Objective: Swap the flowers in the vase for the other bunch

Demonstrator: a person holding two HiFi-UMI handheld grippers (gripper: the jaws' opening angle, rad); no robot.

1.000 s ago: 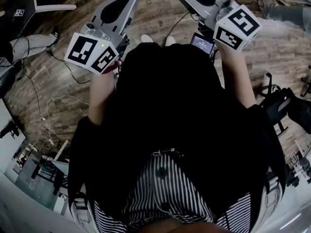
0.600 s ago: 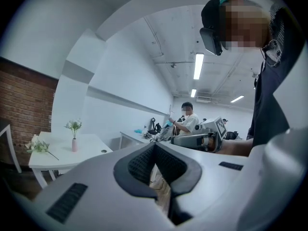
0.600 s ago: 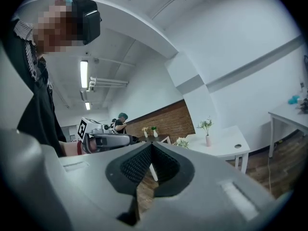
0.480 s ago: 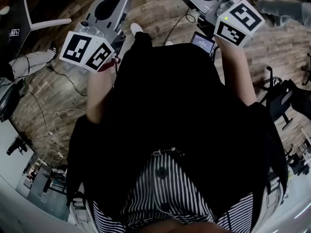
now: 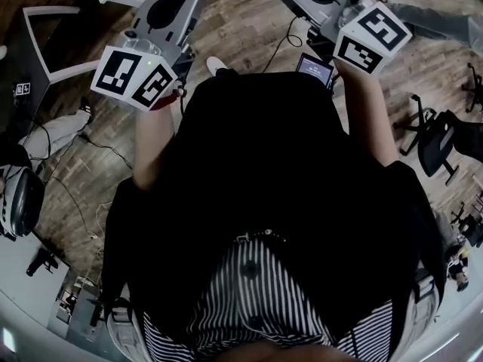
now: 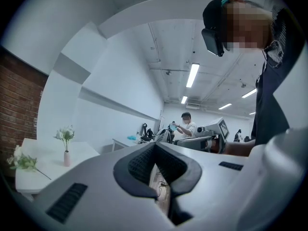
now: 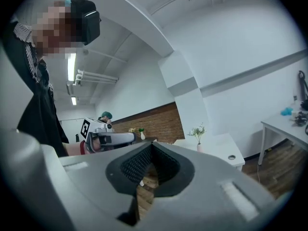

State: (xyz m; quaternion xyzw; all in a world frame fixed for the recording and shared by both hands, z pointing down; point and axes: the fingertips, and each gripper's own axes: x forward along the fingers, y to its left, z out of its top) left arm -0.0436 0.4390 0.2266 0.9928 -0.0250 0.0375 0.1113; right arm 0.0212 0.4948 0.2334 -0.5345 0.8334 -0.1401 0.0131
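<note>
Plainly not yet begun: shows the flowers (image 6: 65,134) upright in the vase (image 6: 67,159) on the white table (image 6: 83,153), with the other bunch (image 6: 21,161) lying on that table near it. Leaves all of the swap to do, pulling 1 bunch out and setting the other in. Holds the left gripper (image 6: 155,146) and the right gripper (image 7: 151,146) out in front, about level, side by side, well apart from the table, both with jaws closed together on nothing
</note>
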